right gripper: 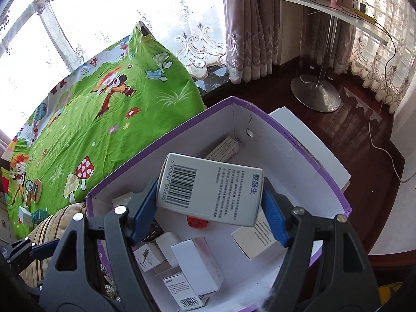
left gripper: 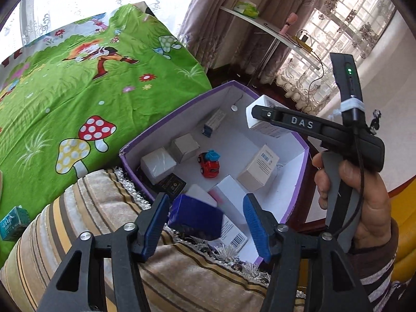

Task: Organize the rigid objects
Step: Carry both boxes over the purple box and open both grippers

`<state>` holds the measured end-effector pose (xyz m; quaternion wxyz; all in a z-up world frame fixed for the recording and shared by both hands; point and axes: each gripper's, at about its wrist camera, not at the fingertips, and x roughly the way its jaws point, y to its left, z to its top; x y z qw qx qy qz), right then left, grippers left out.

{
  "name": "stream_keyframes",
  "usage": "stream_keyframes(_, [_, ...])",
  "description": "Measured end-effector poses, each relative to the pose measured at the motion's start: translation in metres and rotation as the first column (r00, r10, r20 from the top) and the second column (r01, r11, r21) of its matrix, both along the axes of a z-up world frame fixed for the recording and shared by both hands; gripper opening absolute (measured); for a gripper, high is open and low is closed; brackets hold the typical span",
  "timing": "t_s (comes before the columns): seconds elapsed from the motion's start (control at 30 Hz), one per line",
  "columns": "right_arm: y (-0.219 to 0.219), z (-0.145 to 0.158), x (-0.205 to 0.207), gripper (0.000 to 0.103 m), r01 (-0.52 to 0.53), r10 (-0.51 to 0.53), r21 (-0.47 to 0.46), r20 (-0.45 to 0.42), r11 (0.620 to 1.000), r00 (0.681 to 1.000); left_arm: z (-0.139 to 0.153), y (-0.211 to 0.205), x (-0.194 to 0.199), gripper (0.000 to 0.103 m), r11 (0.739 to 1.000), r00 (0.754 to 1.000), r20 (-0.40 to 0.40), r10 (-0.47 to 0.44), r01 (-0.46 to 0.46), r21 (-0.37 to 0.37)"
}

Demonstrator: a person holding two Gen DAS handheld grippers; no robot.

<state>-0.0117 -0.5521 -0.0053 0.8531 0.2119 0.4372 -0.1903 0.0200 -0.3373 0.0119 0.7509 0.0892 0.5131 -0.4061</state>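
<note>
A white carton with a barcode (right gripper: 210, 191) sits clamped between the blue pads of the right gripper (right gripper: 211, 208), tilted, its printed face turned up toward the camera, and held in the air above the open purple-rimmed box (right gripper: 306, 153). From the left wrist view the same carton (left gripper: 262, 119) shows at the tip of the right gripper (left gripper: 260, 113), over the far right wall of the box (left gripper: 166, 127). Inside the box, on its white floor, lie a red toy truck (left gripper: 209, 165) near the middle, two grey cubes (left gripper: 170, 156) side by side toward the left wall, a pale carton (left gripper: 258, 167) to the right of the truck, a small carton with a blue end (left gripper: 213, 123) toward the far corner, a black carton (left gripper: 170, 186) and a white carton with a pink smear (left gripper: 231, 189) nearer the camera. A dark blue carton (left gripper: 195, 217) is blurred at the near rim, between the fingers of the left gripper (left gripper: 205, 221); the jaws stand wide apart and neither pad appears to touch it. The box rests against a striped cushion (left gripper: 104, 208), and beyond lies a green cartoon-printed cloth (left gripper: 78, 91) with mushrooms, where a teal carton (left gripper: 13, 222) lies at the left edge. The right hand (left gripper: 358, 197) grips the grey handle of its tool.
</note>
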Motion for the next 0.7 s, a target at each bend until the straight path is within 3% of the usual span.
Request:
stream_keyframes(0.07, [-0.001, -0.001, -0.001, 0.082, 0.004, -0.004, 0.004, 0.001, 1.0, 1.0, 0.001, -0.003, -0.004, 0.077, 1.0, 1.0, 0.026, -0.01, 0.009, 0.022])
stream_keyframes(0.23, [-0.002, 0.005, -0.005, 0.086, 0.022, -0.022, -0.015, 0.013, 1.0, 1.0, 0.01, -0.003, -0.01, 0.078, 1.0, 0.996, 0.088, -0.015, 0.013, 0.029])
stream_keyframes(0.43, [0.002, 0.02, -0.006, 0.091, 0.074, -0.074, -0.139, 0.009, 0.988, 0.997, 0.025, 0.002, -0.013, 0.078, 0.999, 0.981, 0.193, 0.018, -0.023, 0.026])
stream_keyframes(0.7, [0.029, 0.038, 0.001, 0.092, -0.012, 0.028, -0.25, 0.061, 0.968, 0.998, 0.036, 0.012, -0.011, 0.078, 0.999, 0.968, 0.249, 0.03, -0.024, -0.027])
